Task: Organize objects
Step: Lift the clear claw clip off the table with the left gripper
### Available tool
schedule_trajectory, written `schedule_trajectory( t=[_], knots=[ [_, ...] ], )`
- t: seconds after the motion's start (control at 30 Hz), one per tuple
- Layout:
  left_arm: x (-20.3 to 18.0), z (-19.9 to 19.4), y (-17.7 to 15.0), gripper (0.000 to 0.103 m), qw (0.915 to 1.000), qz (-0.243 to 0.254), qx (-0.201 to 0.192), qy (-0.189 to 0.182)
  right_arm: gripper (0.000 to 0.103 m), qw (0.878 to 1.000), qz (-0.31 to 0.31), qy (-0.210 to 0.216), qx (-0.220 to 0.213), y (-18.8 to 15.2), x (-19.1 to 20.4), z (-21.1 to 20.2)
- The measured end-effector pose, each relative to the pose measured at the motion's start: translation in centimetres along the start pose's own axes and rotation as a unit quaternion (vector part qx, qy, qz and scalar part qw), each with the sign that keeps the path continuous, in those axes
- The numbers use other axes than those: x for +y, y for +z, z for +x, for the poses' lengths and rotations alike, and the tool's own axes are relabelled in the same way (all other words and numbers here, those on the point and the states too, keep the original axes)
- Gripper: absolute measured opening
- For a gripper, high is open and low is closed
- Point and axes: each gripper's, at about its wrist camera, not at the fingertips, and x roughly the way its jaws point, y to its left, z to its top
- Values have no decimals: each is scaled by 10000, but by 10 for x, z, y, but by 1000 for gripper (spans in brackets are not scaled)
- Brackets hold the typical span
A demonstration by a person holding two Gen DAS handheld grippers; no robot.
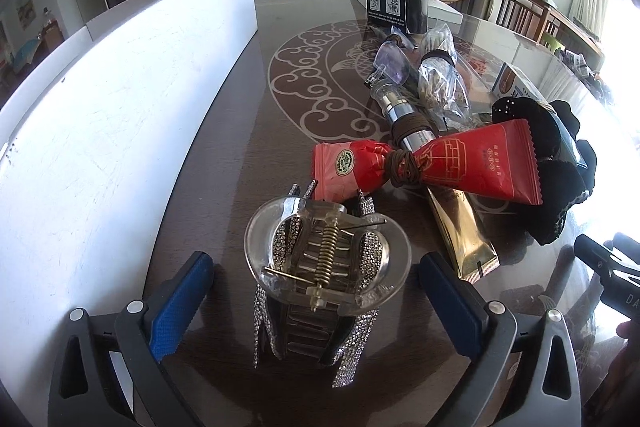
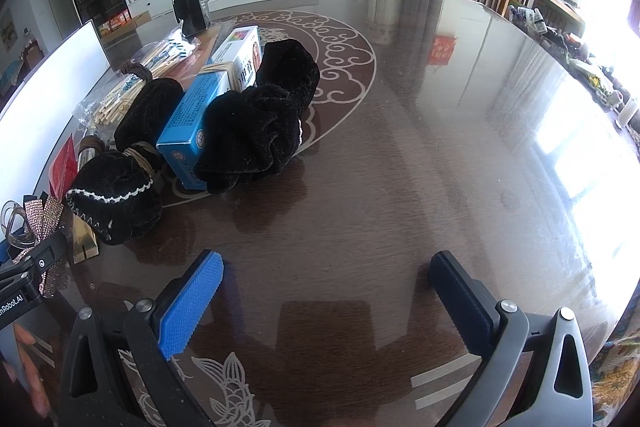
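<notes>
The left fingers (image 1: 316, 291) stand wide apart, clear of the hair clip (image 1: 326, 267) standing on the table (image 1: 240, 155) between them, apparently just set beside the tied bundles, while the right fingers (image 2: 326, 287) gape empty over bare table.

left gripper (image 1: 316, 279): dark grey plastic arms with triangular cut-outs, round silver screws at the pivots
left jaws: blue pads, fine dimpled texture
right gripper (image 2: 326, 291): same grey frame, same silver screws
right jaws: one bright blue ribbed pad, the other dark navy
markings: white lettering ending "Robot.AI" on the black body of the left gripper
</notes>
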Motion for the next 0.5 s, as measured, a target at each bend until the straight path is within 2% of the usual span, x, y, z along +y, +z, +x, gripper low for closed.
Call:
schedule_trajectory(
  t=[0.5],
  knots=[
    [-4,-4,-4,103,9998,151,13,-102,103,10000,14,35,-15,1,0,0]
  ],
)
